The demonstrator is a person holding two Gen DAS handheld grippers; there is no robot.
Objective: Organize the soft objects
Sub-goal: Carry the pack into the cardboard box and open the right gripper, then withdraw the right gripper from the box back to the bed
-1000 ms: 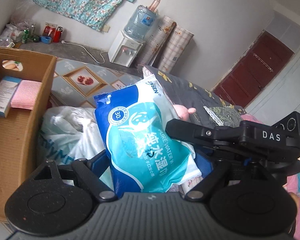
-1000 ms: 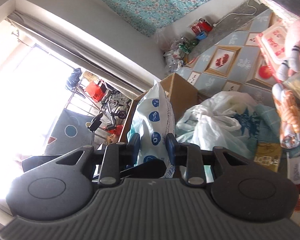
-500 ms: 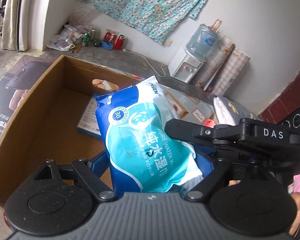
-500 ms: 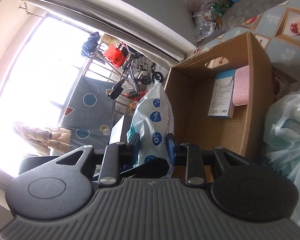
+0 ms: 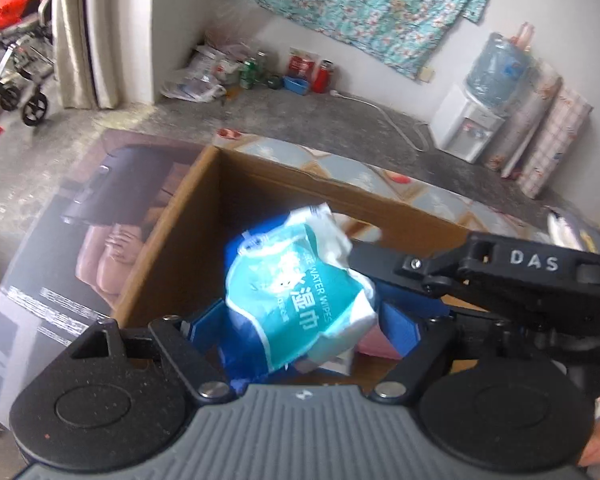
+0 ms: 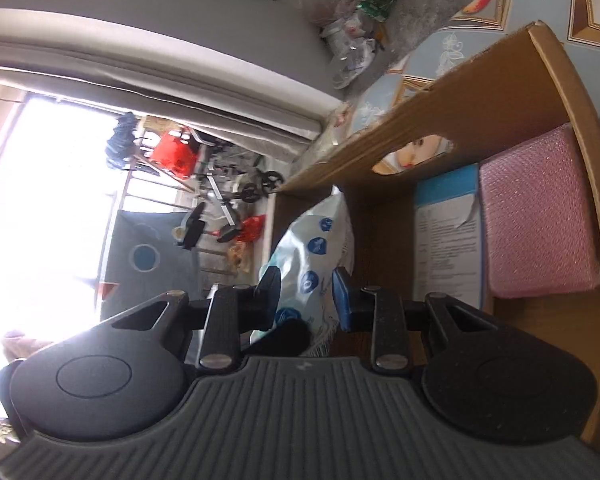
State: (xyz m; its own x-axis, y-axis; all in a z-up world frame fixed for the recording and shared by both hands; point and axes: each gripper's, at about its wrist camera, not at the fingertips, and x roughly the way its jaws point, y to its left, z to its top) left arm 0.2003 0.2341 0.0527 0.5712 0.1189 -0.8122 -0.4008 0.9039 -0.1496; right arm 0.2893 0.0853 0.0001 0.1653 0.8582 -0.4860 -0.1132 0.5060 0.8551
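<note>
Wipes pack point(image 5: 296, 296) sits between both sets of fingers, over the open cardboard box point(image 5: 172, 248). The right gripper point(image 6: 306, 294) pinches one thin edge of it; the left gripper point(image 5: 304, 328) spans the fat middle, its fingers closing, though whether the pads press yet I cannot tell. Lower it into the bare stretch of box floor beside the pink pad point(image 6: 538, 216) and the blue-and-white carton point(image 6: 448, 240), then free both grips together so the floppy pack settles flat rather than tipping against a wall.

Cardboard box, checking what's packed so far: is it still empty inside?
No, the cardboard box already holds a pink bubble-wrap pad and a blue-and-white carton.
</note>
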